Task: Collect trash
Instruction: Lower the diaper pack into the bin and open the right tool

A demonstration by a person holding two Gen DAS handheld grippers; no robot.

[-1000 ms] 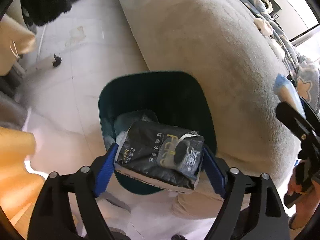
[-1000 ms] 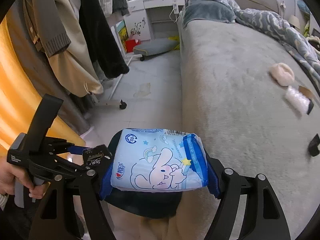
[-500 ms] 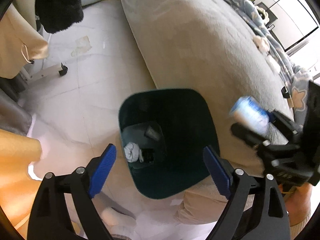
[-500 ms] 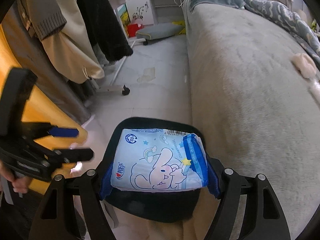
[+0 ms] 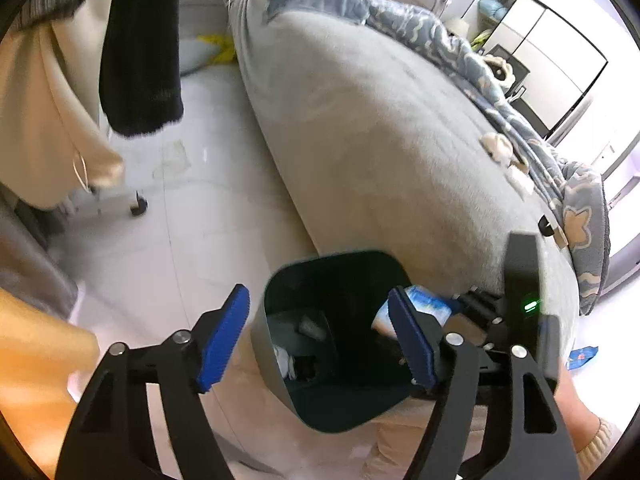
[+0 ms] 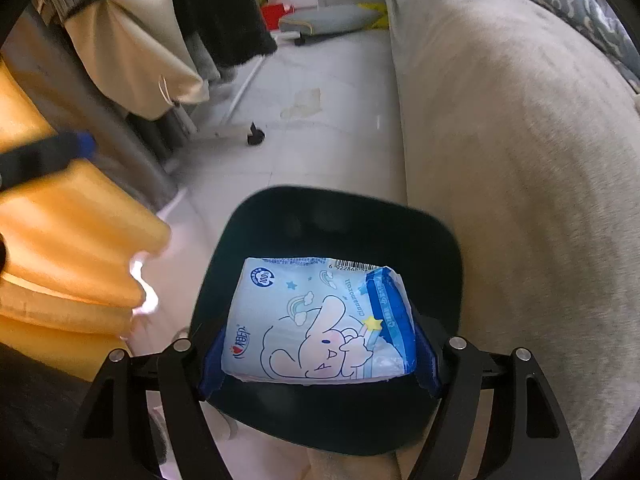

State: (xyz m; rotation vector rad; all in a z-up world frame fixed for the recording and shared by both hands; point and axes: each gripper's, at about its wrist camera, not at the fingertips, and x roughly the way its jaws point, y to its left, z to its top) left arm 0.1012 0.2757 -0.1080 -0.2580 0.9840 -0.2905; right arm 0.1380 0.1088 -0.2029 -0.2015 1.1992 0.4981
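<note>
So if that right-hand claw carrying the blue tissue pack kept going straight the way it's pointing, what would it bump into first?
Probably the inside of the dark teal plastic trash bin: the right gripper, clamped on the light-blue cartoon tissue pack, points down into the bin's open mouth. Depth is unclear.

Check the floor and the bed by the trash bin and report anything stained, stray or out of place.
A yellowish stain marks the white floor tiles beside the bed. Crumpled whitish scraps lie loose on the bed's grey cover near the patterned blanket. The dark trash bin stands upright, nothing spilled around it.
</note>
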